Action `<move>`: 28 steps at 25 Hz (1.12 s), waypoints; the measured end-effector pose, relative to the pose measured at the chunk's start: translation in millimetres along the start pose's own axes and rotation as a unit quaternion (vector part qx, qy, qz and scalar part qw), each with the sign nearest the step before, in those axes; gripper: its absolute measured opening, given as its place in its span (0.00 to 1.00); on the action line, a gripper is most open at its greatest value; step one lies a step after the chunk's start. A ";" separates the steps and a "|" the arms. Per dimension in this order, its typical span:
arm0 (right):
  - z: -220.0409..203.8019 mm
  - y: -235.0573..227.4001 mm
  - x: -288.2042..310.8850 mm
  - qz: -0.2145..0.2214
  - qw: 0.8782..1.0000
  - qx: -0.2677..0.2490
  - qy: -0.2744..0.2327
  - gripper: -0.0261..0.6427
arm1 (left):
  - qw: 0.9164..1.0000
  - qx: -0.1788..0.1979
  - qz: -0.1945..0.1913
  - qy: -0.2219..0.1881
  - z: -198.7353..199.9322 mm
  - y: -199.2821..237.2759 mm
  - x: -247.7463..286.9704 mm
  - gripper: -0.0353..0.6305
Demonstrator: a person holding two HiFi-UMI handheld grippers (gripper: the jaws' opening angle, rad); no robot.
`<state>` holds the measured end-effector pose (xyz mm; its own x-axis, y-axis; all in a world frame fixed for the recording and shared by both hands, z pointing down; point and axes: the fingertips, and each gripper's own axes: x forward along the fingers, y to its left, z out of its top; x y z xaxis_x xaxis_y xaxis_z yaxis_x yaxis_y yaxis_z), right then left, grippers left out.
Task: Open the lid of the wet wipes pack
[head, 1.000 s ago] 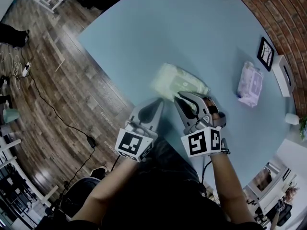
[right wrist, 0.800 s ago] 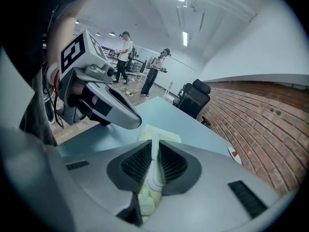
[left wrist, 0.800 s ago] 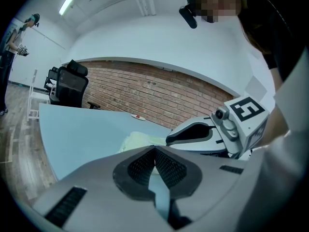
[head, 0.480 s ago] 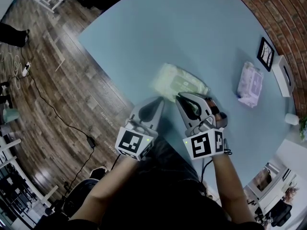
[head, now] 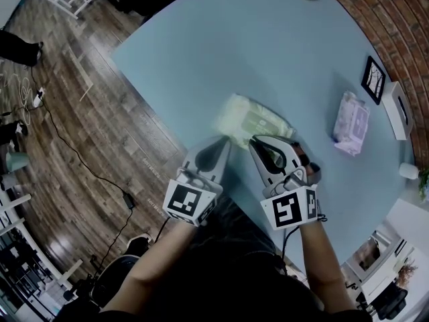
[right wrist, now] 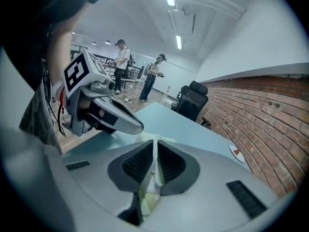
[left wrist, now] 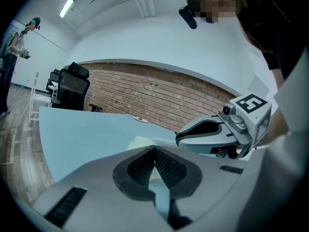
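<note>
The right gripper (right wrist: 155,153) had its jaws closed on a thin pale flap (right wrist: 155,170), which looked to be the lid's edge of the wet wipes pack (head: 251,121). The pack lay flat on the blue table (head: 221,39), just above centre in the head view. The left gripper (left wrist: 155,151) had its jaws shut on nothing, with its tip just beside the pack's lower-left corner; no view showed whether it pressed down on the wrapper. That was the likely weak point: with nothing pinning the soft pack, a pull on the flap could have lifted or dragged the whole pack across the smooth table instead of peeling the lid. The flap was thin and held only near its edge, so it might also have slipped from the pads or creased under a sideways tug.
</note>
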<state>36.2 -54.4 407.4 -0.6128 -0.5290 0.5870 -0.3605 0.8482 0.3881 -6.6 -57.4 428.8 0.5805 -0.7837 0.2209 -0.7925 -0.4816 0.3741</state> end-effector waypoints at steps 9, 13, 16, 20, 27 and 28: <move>5.4 -3.3 -1.8 -0.012 1.000 0.005 -0.006 0.10 | 1.000 -0.003 0.009 -0.004 6.2 1.6 -5.0 0.07; 7.1 -7.0 -2.6 -0.021 1.000 0.012 -0.009 0.10 | 1.000 0.000 0.004 -0.002 5.0 1.7 -2.7 0.07; 7.0 -6.9 -2.5 -0.024 1.000 0.014 -0.006 0.10 | 1.000 0.004 -0.003 0.000 4.0 1.9 -0.6 0.07; 7.1 -8.0 -3.8 -0.026 0.999 0.027 -0.008 0.10 | 1.000 0.010 -0.015 0.004 4.8 0.0 1.9 0.07; 8.1 -16.1 -6.0 -0.037 0.998 0.048 -0.019 0.10 | 1.000 0.015 -0.014 0.007 3.8 7.9 3.7 0.07; 8.0 -16.5 -6.4 -0.038 0.998 0.048 -0.020 0.10 | 1.000 0.016 -0.015 0.007 4.1 7.4 4.0 0.07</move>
<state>40.4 -64.7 391.6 -0.6081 -0.5919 0.5290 -0.4716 0.8054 0.3590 -11.0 -65.7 428.8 0.6072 -0.7627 0.2228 -0.7798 -0.5182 0.3513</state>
